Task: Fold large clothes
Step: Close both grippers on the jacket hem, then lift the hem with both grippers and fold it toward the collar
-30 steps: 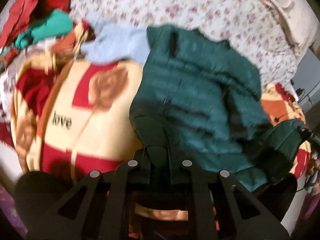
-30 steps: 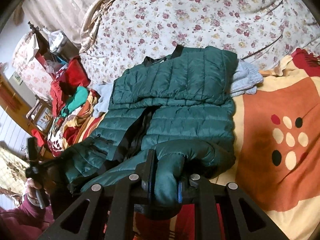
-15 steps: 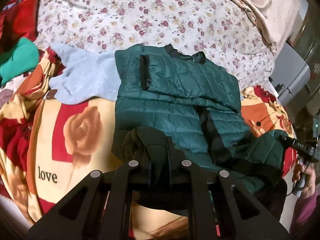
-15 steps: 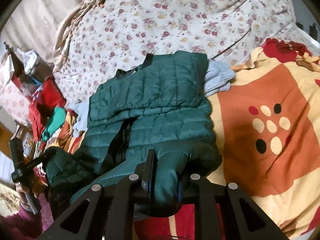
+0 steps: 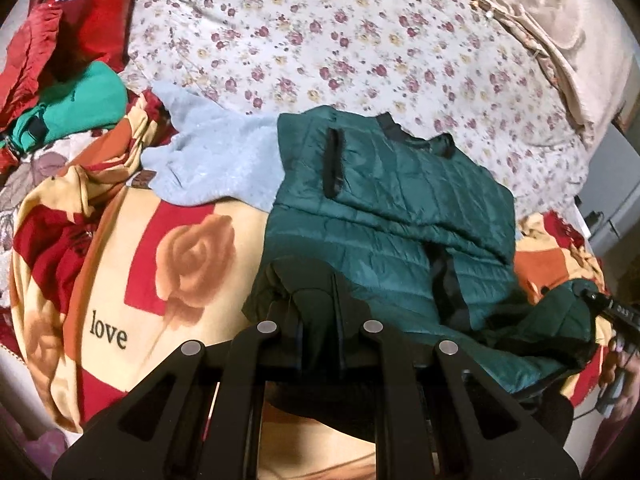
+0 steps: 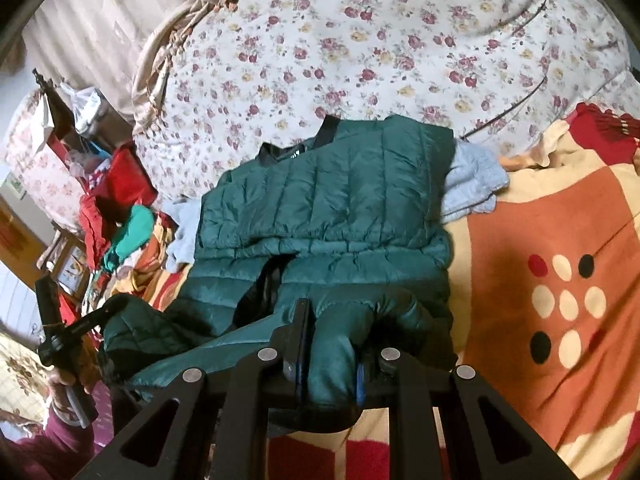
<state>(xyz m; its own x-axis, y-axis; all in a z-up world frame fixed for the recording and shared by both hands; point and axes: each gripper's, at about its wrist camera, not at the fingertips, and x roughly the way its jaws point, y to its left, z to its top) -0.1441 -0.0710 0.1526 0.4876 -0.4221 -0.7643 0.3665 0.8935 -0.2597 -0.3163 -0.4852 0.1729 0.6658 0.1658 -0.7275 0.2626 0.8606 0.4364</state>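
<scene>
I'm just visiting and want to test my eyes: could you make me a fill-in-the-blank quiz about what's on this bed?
1. Each tool is shut on the lower edge of a puffer jacket whose colour is dark ____.
2. Partly under the jacket lies a fleece garment of a light ____ colour.
3. The word printed on the rose blanket is "____".
4. The quilt behind the jacket has a ____ print.

Missing words: green; blue; love; floral

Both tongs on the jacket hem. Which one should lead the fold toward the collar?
Neither, likely: left tongs and right tongs each clamp a hem corner of the dark green quilted puffer jacket, so lift together.
</scene>
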